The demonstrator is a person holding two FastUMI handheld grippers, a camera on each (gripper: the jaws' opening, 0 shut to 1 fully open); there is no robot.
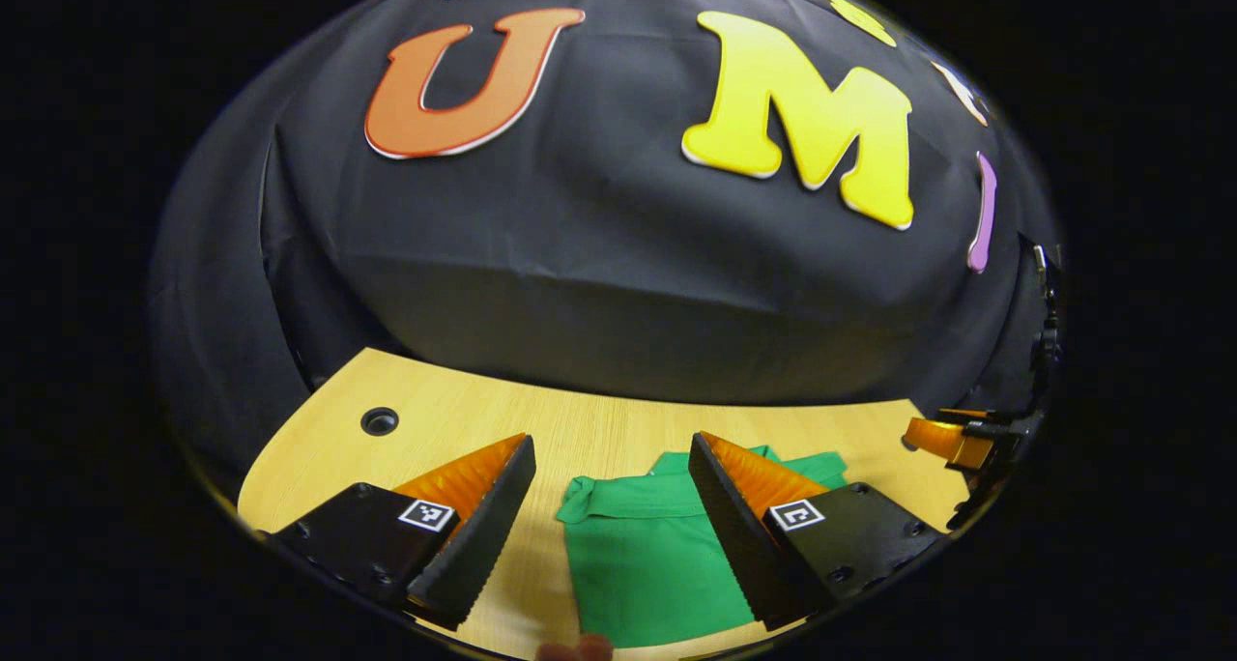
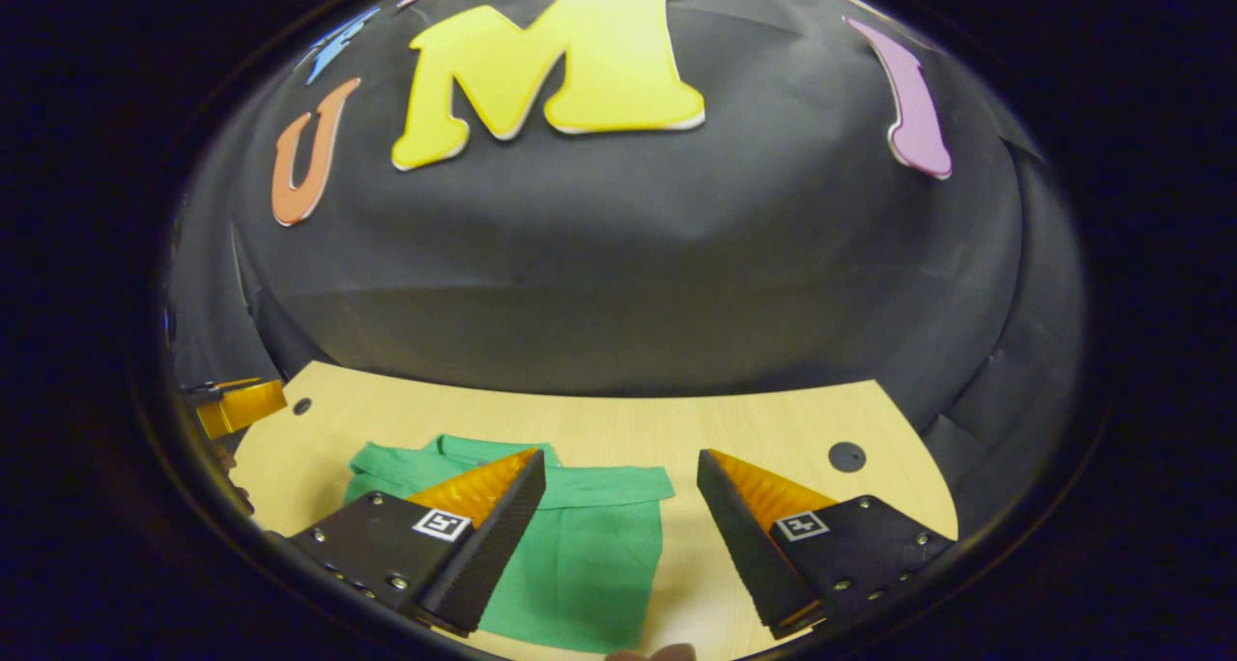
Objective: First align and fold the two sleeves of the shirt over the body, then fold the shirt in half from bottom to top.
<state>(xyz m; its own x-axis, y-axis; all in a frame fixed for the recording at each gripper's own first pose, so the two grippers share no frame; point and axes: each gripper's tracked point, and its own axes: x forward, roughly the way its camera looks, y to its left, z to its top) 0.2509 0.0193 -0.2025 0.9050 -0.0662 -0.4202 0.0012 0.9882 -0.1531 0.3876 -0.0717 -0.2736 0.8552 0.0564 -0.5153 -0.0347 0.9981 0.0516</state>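
**Both grippers open above the folded green shirt**

Your left gripper hangs above the wooden table with its two fingers spread wide and nothing between them but air. It tilts forward and down toward the booth's black cloth wall, well clear of the tabletop. In the left gripper view the green shirt lies flat on the table in the gap between the fingers and runs on under the right-hand finger. Its sleeves look already folded in, with a bunched corner of fabric at its upper left. A fingertip peeks in at the bottom edge. A round cable hole sits in the table off to the left. At the far right edge you can see part of your right gripper, held off past the shirt.

Your right gripper is held the same way: fingers wide apart, gripping nothing, raised over the table. In the right gripper view the shirt lies mostly under and beside the left-hand finger, and bare wood shows between the fingers on the right.

Each finger mount carries a small square black-and-white marker; it holds a coded pattern, not readable writing.
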